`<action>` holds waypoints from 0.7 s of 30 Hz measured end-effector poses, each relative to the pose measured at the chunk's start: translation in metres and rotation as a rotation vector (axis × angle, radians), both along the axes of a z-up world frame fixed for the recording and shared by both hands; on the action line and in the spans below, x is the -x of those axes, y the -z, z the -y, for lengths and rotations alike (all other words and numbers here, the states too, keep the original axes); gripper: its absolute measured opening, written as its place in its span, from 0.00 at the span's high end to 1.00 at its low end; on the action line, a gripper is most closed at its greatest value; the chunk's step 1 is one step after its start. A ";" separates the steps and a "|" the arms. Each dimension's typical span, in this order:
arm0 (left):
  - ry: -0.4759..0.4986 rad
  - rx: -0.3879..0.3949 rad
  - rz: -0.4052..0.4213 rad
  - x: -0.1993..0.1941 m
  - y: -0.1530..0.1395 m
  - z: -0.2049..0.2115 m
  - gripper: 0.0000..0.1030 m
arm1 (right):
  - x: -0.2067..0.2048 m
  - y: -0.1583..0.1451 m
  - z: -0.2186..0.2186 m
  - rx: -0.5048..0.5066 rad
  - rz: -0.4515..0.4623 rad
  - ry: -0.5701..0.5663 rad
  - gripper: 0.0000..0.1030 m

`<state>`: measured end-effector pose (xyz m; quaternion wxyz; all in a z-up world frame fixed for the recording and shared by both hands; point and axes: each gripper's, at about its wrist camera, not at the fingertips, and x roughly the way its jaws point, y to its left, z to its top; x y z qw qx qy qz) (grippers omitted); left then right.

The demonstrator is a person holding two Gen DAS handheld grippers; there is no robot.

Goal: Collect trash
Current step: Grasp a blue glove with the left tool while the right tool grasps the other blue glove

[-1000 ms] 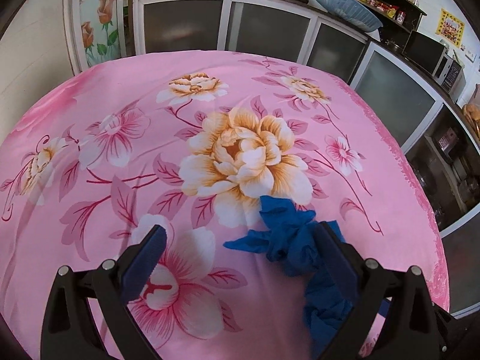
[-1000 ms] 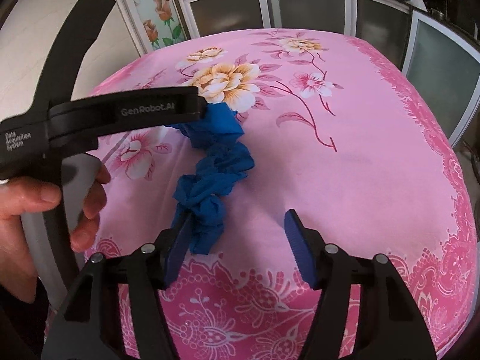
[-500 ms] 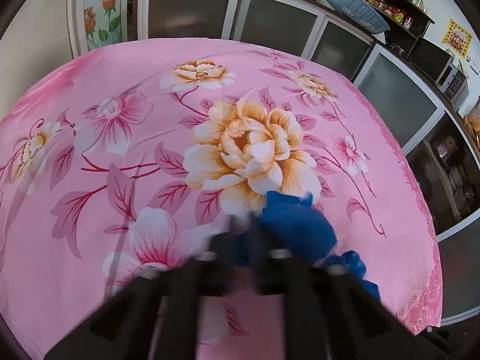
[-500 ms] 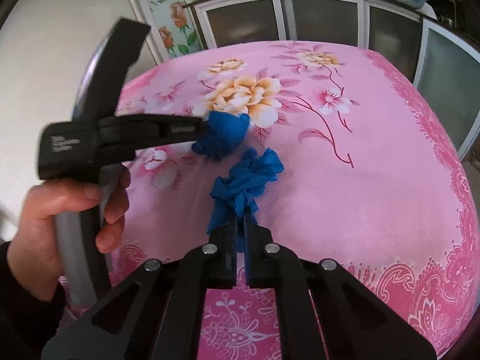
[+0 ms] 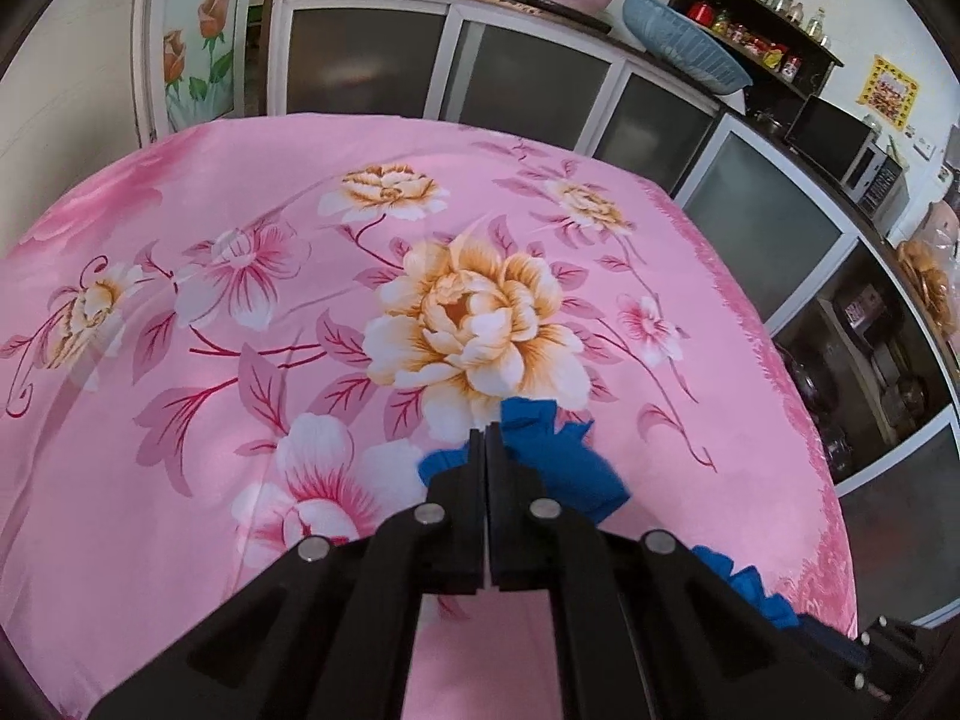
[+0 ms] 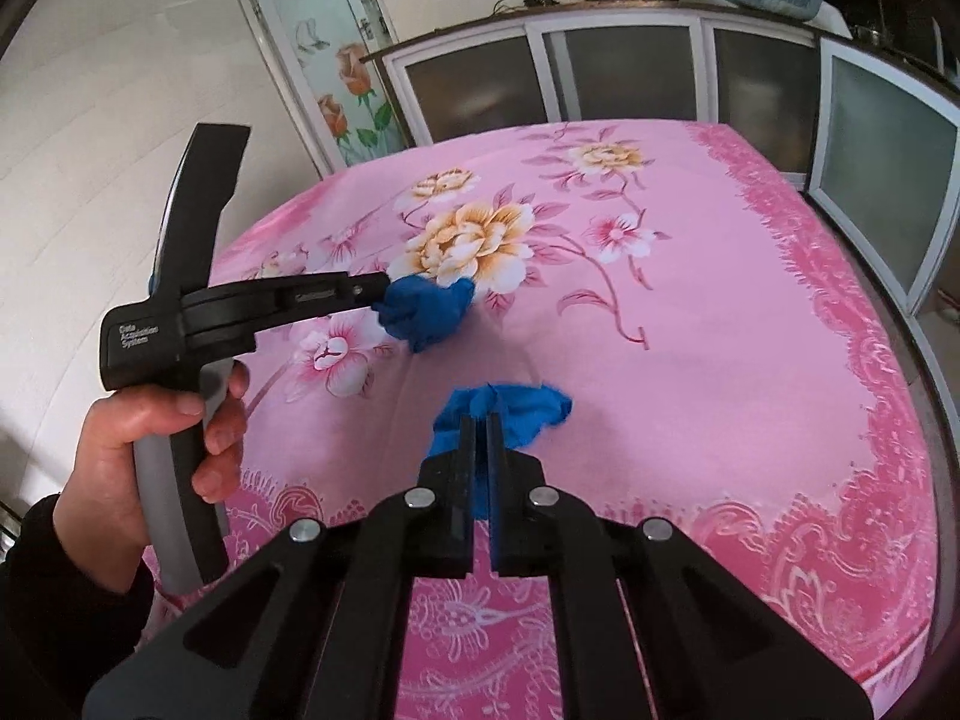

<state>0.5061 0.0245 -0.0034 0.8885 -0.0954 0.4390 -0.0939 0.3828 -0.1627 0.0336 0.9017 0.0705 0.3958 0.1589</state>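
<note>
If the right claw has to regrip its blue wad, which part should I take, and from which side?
Pinch the blue wad at its bunched near end, where the right claw is shut now, coming angled down from the near table edge. Folds gather there; the loose lobe fans right. That approach likely stays clear of the left claw.

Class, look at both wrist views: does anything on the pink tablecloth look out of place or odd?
Only the crumpled blue material: one wad is clamped in the left gripper, another in the right gripper. Nothing else lies on the floral tablecloth, with no spill or damage showing.
</note>
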 end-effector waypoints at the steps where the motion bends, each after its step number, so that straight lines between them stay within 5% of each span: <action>1: 0.002 0.000 0.004 0.003 -0.002 0.000 1.00 | 0.000 -0.001 0.002 0.001 0.001 0.004 0.98; 16: 0.061 0.049 0.057 0.036 -0.038 0.010 1.00 | 0.043 -0.032 0.035 -0.008 0.065 0.047 0.98; 21: 0.071 0.048 0.061 0.042 -0.038 0.013 1.00 | 0.032 -0.006 0.022 0.079 -0.038 0.000 0.94</action>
